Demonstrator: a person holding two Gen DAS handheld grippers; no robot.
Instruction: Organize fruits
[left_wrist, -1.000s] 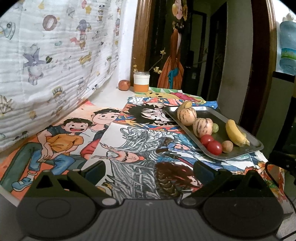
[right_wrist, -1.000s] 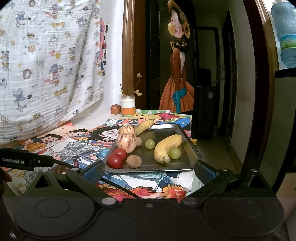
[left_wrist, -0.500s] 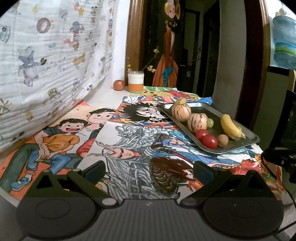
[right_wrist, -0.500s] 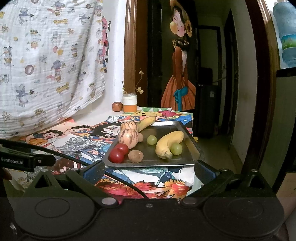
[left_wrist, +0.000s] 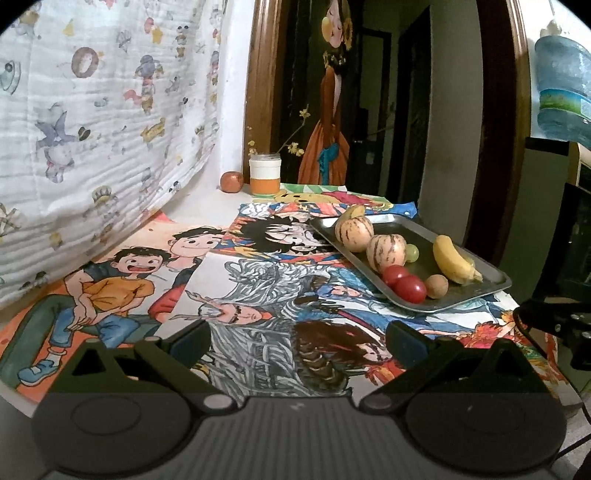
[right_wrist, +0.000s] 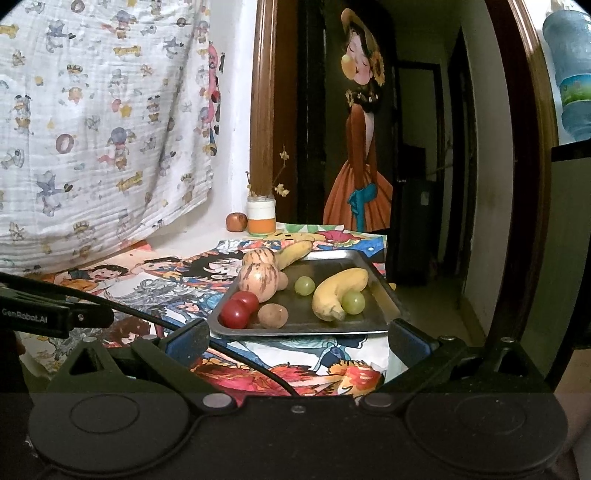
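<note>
A metal tray (left_wrist: 476, 291) (right_wrist: 317, 326) sits at the right end of the table. It holds two striped melons (left_wrist: 386, 252) (right_wrist: 258, 281), two red tomatoes (left_wrist: 408, 288) (right_wrist: 234, 314), a brown round fruit (left_wrist: 436, 286) (right_wrist: 272, 315), two bananas (left_wrist: 452, 263) (right_wrist: 338, 291) and green grapes (left_wrist: 412, 253) (right_wrist: 353, 302). My left gripper (left_wrist: 297, 341) is open and empty above the posters, short of the tray. My right gripper (right_wrist: 295, 341) is open and empty just in front of the tray's near edge.
Cartoon posters (left_wrist: 236, 295) cover the table. A white and orange jar (left_wrist: 264, 180) (right_wrist: 261, 218) and a reddish fruit (left_wrist: 232, 181) (right_wrist: 236, 221) stand at the back by the wall. A printed cloth (left_wrist: 92, 110) hangs on the left. The table's right edge drops off beside the tray.
Both grippers have drifted slightly, and the tray sits a little differently in each view. Both stay open and empty. No fruit has moved.
</note>
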